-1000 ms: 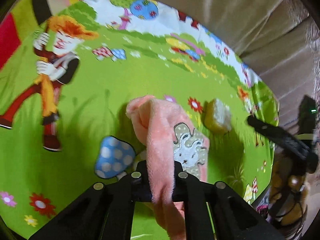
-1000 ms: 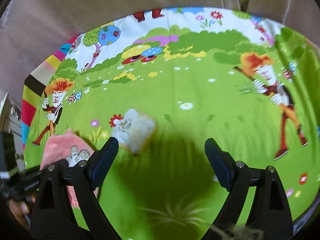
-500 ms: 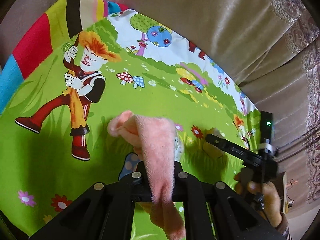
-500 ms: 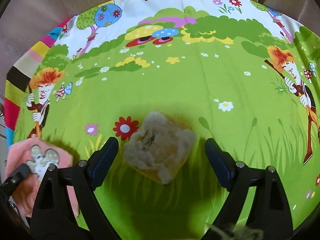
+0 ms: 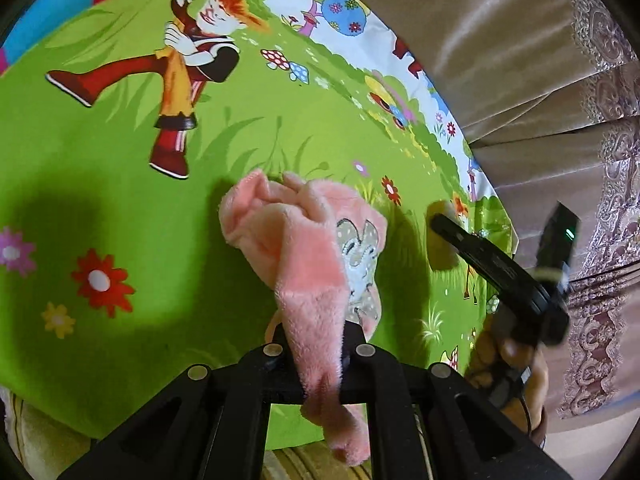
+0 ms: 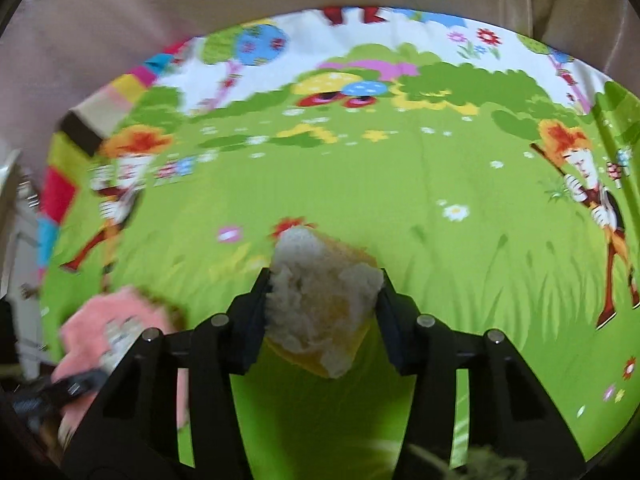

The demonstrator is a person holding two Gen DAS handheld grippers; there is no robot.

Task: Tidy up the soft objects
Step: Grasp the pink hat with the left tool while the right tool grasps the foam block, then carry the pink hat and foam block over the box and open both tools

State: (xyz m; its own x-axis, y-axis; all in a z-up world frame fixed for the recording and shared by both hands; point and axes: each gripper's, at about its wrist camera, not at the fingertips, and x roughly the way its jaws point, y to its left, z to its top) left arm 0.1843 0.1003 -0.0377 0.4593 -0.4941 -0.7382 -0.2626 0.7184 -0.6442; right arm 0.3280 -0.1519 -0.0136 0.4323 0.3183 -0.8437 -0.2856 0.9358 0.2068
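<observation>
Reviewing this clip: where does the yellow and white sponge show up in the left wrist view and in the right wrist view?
Left wrist: sponge at right of centre, partly hidden behind the right gripper finger.
Right wrist: sponge at lower centre, clamped by the right gripper.
Shared landmark: the pink cloth, centre in the left view and lower left in the right, lying on the green cartoon sheet.

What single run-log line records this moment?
left gripper: shut on pink cloth | right gripper: shut on sponge | surface: green cartoon mat
</observation>
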